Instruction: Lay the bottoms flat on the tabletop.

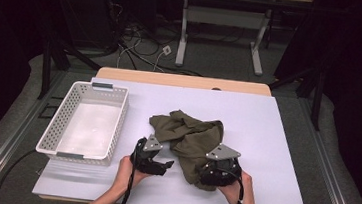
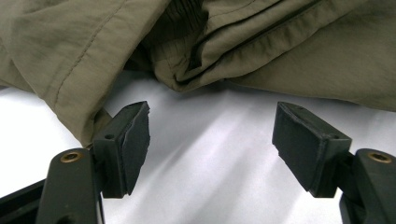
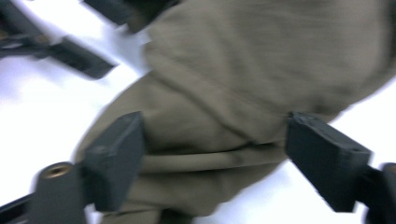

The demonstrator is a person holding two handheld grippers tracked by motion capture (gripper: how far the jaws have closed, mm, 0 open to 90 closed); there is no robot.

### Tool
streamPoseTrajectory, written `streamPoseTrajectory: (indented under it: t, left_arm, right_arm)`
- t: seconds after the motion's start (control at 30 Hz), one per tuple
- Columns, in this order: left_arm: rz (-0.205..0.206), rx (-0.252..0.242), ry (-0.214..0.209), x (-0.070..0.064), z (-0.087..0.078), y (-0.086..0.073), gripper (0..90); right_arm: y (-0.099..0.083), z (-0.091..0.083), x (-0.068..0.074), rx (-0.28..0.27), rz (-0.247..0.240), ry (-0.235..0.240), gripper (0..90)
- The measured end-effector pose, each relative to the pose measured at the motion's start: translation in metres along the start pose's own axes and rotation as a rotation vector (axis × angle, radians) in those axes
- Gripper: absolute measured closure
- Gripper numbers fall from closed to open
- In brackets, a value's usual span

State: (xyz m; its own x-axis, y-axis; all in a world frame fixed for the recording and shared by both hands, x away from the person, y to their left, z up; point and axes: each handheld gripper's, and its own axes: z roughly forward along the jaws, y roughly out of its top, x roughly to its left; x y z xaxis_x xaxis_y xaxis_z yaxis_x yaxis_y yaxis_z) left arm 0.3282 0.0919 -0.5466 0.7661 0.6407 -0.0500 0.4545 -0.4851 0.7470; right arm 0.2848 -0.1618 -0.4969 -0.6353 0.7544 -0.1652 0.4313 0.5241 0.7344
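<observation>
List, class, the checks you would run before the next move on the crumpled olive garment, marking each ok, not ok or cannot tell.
1. Left tool open: ok, jaws wide apart with bare table between.
2. Left tool lined up with the olive garment: ok, a folded hem lies just ahead.
3. Right tool open over cloth: ok, fabric lies between its jaws.
4. Right view sharp enough to judge grip depth: not ok, blurred.
5. White basket ready: ok, it looks empty.
6. Which part of the garment faces each tool: cannot tell.

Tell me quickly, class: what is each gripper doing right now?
Left gripper: open, holding nothing, just short of the crumpled olive-green cloth garment.
Right gripper: open, jaws astride a fold of the garment, not yet closed on it.
</observation>
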Motion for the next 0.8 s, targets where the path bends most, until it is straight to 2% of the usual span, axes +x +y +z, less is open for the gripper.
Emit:
streamPoseTrajectory:
  t: [0.07, 0.17, 0.2, 0.27, 0.4, 0.47, 0.53, 0.6, 0.8]
  left_arm:
    - [0.004, -0.003, 0.003, -0.001, -0.001, 0.0, 27.2]
    - [0.013, -0.012, 0.005, -0.002, -0.003, 0.001, 24.3]
    - [0.015, -0.016, -0.002, -0.002, -0.004, 0.001, 22.9]
    - [0.022, -0.019, -0.013, -0.003, -0.006, 0.002, 20.0]
    - [0.026, -0.026, -0.023, -0.003, -0.008, 0.002, 15.9]
    - [0.024, -0.027, -0.023, -0.003, -0.009, 0.002, 14.1]
    - [0.023, -0.018, -0.028, -0.002, -0.009, 0.002, 13.4]
    - [0.023, -0.012, -0.03, -0.002, -0.009, 0.002, 12.4]
    - [0.027, -0.015, -0.016, 0.0, -0.011, 0.002, 11.7]
  right_arm:
    - [-0.001, 0.001, 0.008, 0.026, -0.018, 0.045, 13.8]
    - [-0.003, 0.008, 0.017, 0.075, -0.063, 0.066, 10.7]
    - [-0.004, 0.011, 0.019, 0.087, -0.07, 0.058, 14.3]
    - [-0.007, 0.016, 0.021, 0.114, -0.081, 0.041, 32.4]
    - [-0.011, 0.017, 0.015, 0.122, -0.077, 0.085, 60.3]
    - [-0.011, 0.015, 0.013, 0.121, -0.089, 0.073, 71.0]
    - [-0.011, 0.011, 0.011, 0.121, -0.101, 0.039, 77.5]
    - [-0.011, 0.007, 0.006, 0.113, -0.096, 0.023, 79.9]
    - [-0.014, -0.002, -0.01, 0.104, -0.057, -0.017, 81.4]
